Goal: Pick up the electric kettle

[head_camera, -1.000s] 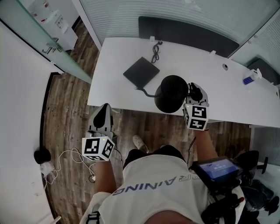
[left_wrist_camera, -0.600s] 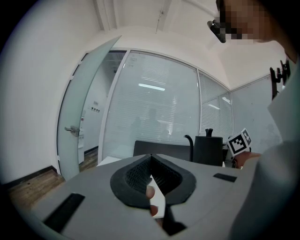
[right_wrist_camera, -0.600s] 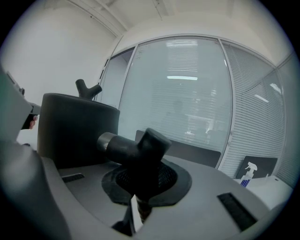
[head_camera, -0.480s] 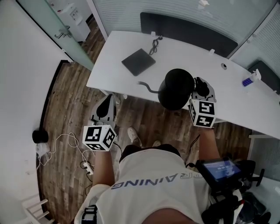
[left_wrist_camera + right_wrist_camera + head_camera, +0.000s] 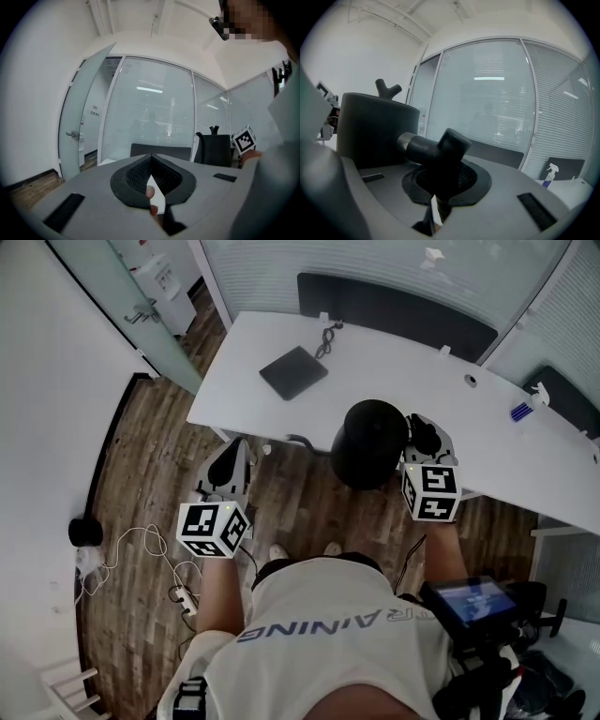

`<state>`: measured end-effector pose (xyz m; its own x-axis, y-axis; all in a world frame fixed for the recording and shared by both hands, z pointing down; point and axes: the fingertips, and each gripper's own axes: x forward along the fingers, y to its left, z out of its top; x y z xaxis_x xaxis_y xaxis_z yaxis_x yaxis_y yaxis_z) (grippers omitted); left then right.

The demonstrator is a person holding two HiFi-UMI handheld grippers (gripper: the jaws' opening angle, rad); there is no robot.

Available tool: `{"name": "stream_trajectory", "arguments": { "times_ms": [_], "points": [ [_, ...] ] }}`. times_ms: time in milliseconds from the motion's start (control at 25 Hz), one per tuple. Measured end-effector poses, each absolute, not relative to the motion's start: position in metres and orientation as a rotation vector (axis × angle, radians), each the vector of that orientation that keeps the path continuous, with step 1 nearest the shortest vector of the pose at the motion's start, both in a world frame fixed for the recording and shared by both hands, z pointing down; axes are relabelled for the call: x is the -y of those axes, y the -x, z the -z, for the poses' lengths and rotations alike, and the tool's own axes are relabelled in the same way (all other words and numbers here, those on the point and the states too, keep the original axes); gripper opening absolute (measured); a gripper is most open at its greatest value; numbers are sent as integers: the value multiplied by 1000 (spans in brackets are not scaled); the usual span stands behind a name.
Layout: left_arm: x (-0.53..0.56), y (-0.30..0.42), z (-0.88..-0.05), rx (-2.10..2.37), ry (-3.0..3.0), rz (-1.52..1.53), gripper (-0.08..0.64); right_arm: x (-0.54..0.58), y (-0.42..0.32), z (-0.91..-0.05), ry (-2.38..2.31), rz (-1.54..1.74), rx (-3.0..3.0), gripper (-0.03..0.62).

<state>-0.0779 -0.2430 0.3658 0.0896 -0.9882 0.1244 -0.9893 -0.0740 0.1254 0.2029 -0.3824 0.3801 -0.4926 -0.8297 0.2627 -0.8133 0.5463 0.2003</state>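
The black electric kettle (image 5: 368,442) hangs in the air over the front edge of the white table (image 5: 403,367). My right gripper (image 5: 422,439) is shut on the kettle's handle (image 5: 433,150), with the kettle's body (image 5: 370,133) to its left. In the right gripper view, the right gripper (image 5: 443,183) clamps the dark handle between its pads. My left gripper (image 5: 229,463) is over the wooden floor left of the kettle, shut and holding nothing. In the left gripper view, the left gripper (image 5: 151,161) has its pads together, and the kettle (image 5: 213,149) shows at the right.
A flat black square pad (image 5: 293,372) with a cord lies on the table's left part. A blue spray bottle (image 5: 521,412) stands at the far right. A dark panel (image 5: 394,306) runs behind the table. Cables (image 5: 141,568) lie on the floor at the left, near a glass door (image 5: 141,306).
The right gripper has carried the kettle up and back from the table toward the person. The left gripper has risen and shifted a little, still shut and without a load.
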Motion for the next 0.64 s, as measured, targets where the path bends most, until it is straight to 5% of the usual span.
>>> {"name": "stream_trajectory", "arguments": {
  "times_ms": [640],
  "points": [
    [211, 136, -354, 1995, -2214, 8, 17, 337, -146, -356, -1361, 77, 2486, 35]
  ]
}}
